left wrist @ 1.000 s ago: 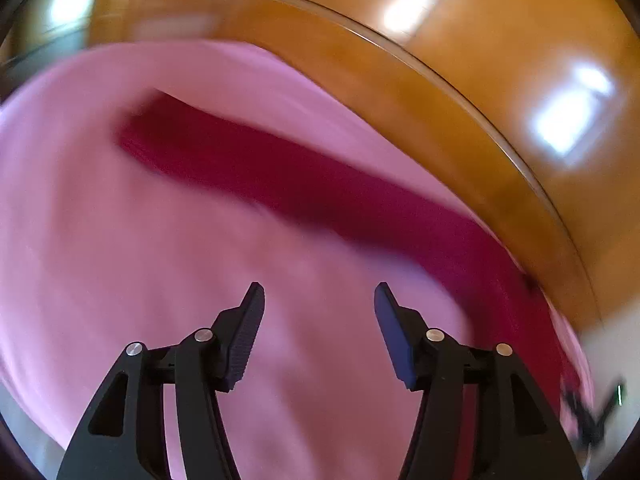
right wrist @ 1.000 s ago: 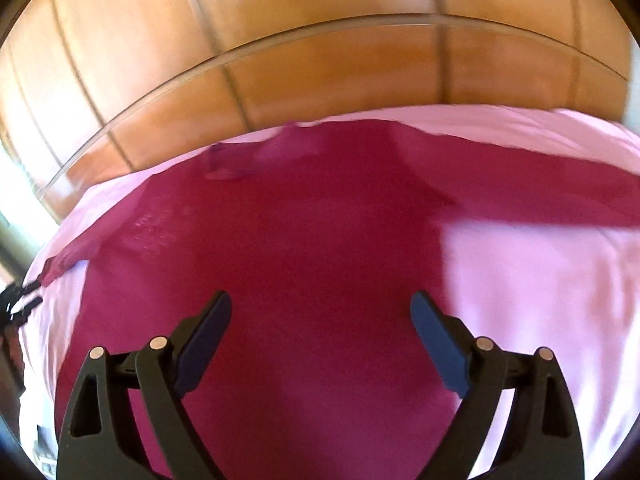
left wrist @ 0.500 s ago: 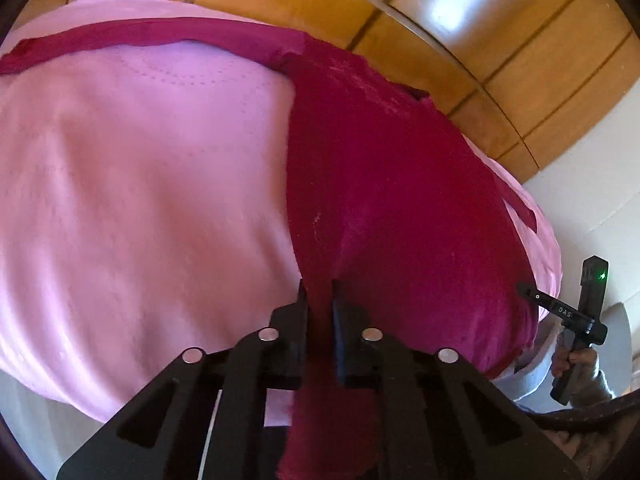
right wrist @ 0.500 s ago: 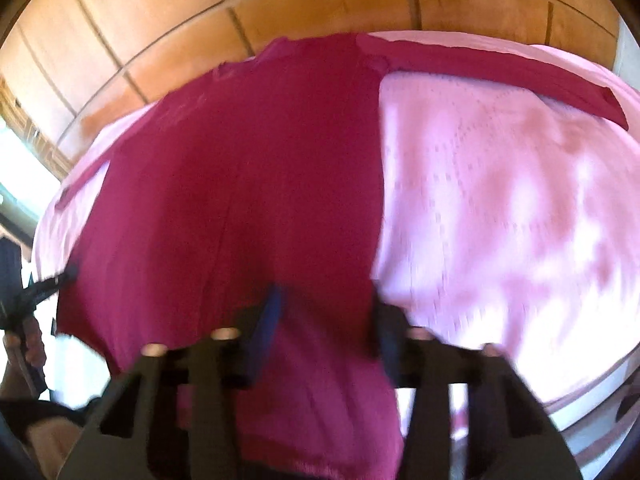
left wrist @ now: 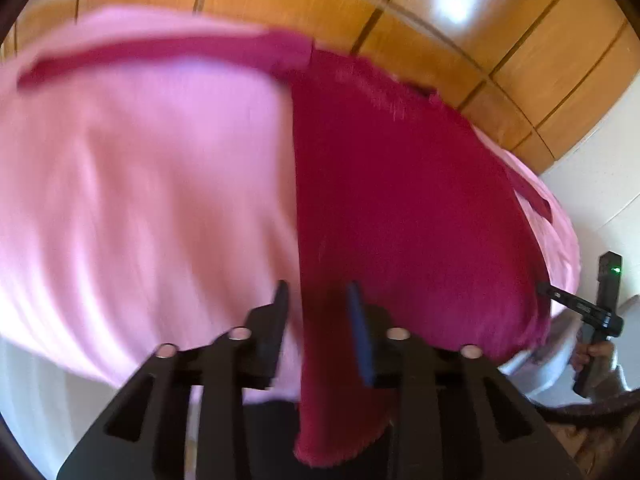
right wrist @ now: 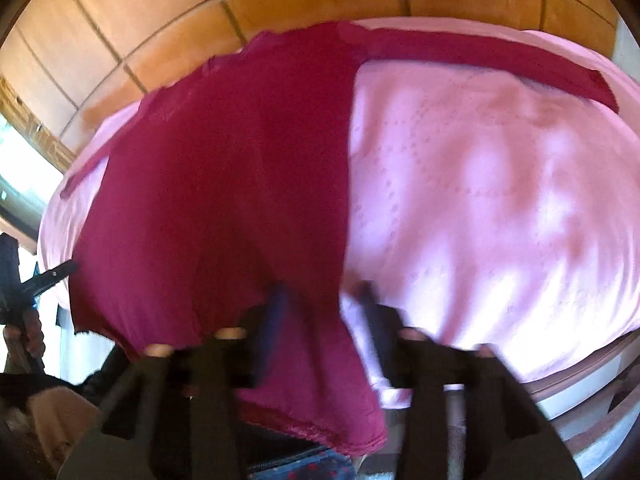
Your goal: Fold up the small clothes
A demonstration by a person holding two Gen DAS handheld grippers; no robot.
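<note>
1. One dark red garment [left wrist: 400, 208] is counted, laid out on the pink cover, with two long sleeves seen in the right wrist view
2. One pink bed cover [left wrist: 140, 200] is counted beneath it
3. Two grippers are counted: the left gripper [left wrist: 320, 312] and the right gripper [right wrist: 324, 312], each also seen small at the edge of the other's view
4. Two fingers [left wrist: 280, 312] are counted on each gripper, four in all
5. One hand [left wrist: 596, 354] is seen in the left wrist view, and one in the right wrist view
6. One wood-panelled wall [right wrist: 280, 4] is counted behind the bed
</note>
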